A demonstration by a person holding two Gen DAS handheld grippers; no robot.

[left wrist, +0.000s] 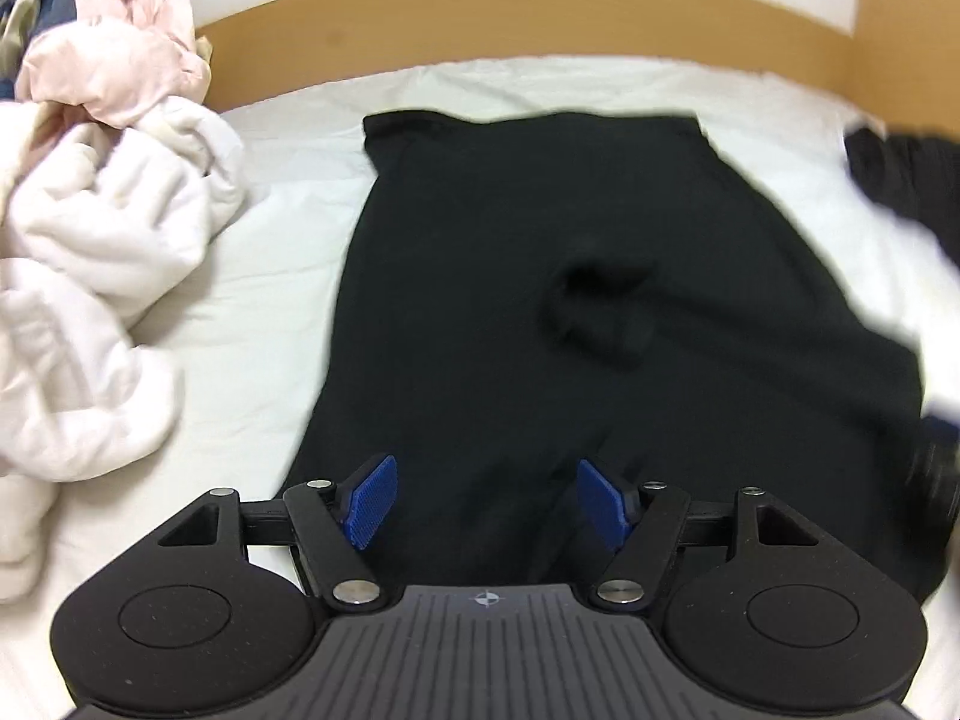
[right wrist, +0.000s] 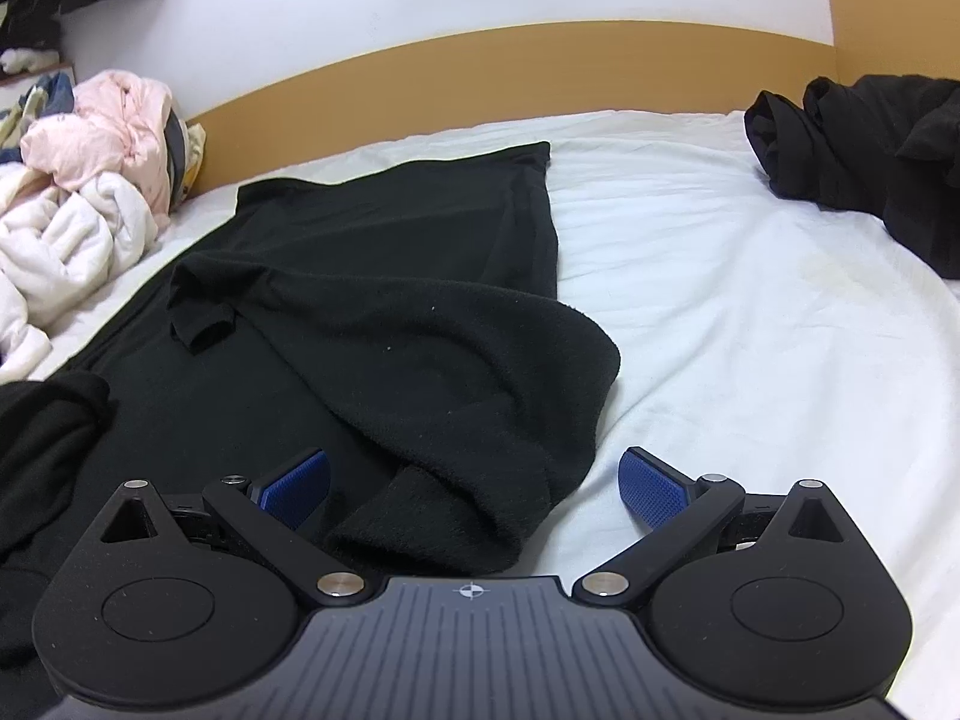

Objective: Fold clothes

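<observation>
A black fleece garment [left wrist: 540,252] lies spread lengthwise on the white bed sheet [left wrist: 270,312], with one sleeve folded across its body and the cuff [left wrist: 594,306] resting near the middle. My left gripper [left wrist: 487,501] hovers open over the garment's near end, nothing between its blue pads [left wrist: 369,501]. In the right wrist view the same garment [right wrist: 372,276] shows its folded sleeve [right wrist: 492,372] bulging toward the right edge. My right gripper [right wrist: 474,489] is open just above the sleeve's near end, with the fabric between but not clamped.
A heap of white and pink clothes [left wrist: 90,180] sits at the left by the wooden headboard [left wrist: 540,18]. More black clothing [right wrist: 864,156] is piled at the far right. A dark sleeve [right wrist: 42,450] shows at the left edge. Bare sheet [right wrist: 750,300] lies right of the garment.
</observation>
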